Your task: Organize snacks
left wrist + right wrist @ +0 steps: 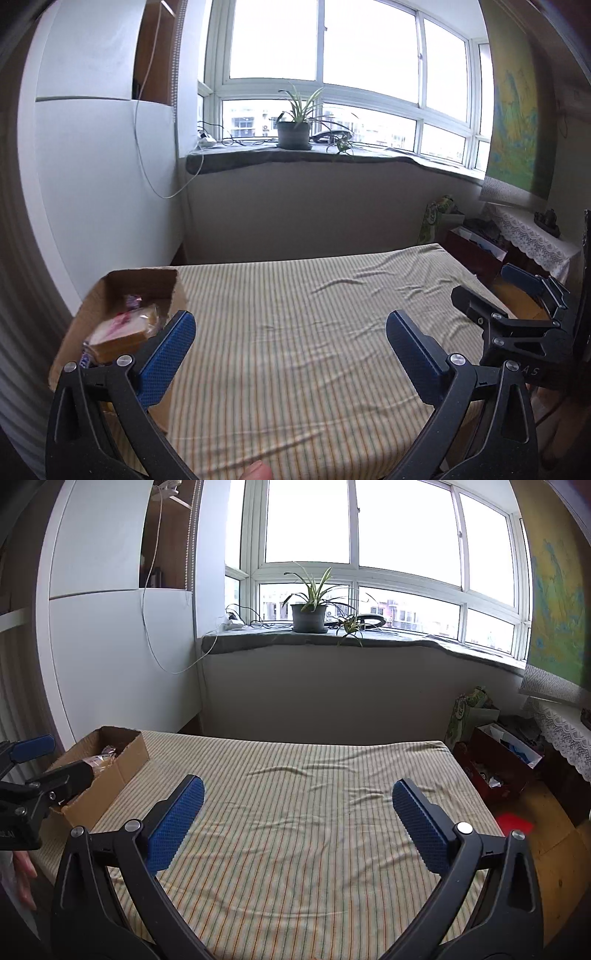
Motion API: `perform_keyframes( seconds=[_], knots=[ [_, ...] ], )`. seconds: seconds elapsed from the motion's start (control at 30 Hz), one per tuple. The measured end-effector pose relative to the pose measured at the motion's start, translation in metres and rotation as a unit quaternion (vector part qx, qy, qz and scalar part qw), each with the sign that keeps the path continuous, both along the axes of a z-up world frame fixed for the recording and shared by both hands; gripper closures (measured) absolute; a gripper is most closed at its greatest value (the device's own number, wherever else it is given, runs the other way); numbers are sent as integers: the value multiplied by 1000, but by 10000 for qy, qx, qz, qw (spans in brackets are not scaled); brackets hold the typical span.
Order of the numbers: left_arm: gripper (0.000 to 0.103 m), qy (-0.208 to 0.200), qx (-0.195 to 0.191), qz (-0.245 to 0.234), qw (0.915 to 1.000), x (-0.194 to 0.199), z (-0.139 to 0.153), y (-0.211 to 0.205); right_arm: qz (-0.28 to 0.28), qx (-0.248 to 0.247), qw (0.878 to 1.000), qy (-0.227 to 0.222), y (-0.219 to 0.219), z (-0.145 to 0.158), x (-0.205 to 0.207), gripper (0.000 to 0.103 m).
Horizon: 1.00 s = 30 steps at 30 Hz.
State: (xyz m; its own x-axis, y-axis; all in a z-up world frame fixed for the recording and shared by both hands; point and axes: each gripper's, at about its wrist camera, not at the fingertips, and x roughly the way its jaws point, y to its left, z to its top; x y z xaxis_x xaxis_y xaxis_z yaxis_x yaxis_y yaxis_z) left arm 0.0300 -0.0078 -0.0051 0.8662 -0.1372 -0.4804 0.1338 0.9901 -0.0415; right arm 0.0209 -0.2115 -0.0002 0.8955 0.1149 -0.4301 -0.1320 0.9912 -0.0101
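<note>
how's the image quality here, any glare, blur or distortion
Left wrist view: window blown out white, frames bowed by the fisheye, snacks in the cardboard box smeared by motion blur. Right wrist view: same white glare, the striped tablecloth sharper, corners vignetted dark.

White letters "A S" stand on the black body of the right gripper (pixel 517 314), seen just right of the left gripper's jaws. Print on a snack wrapper (pixel 85 360) left of those jaws is too blurred to read.

Snacks (pixel 122 332) in the cardboard box (pixel 144 277) are blurred.
</note>
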Motion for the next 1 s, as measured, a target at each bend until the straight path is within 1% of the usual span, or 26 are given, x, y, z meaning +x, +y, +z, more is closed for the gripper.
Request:
perform_keyframes(
  seconds=[0.2,0.37,1.0],
  knots=[
    [0,16,111,187,9998,-6,3,0,143,42,9999,4,13,0,2,0],
    [0,5,91,286,9995,-10,3,5,236,-8,9997,32,24,-2,2,0],
    [0,62,14,311,9995,-10,1,9,268,-63,9996,52,30,-2,1,0]
  ],
)
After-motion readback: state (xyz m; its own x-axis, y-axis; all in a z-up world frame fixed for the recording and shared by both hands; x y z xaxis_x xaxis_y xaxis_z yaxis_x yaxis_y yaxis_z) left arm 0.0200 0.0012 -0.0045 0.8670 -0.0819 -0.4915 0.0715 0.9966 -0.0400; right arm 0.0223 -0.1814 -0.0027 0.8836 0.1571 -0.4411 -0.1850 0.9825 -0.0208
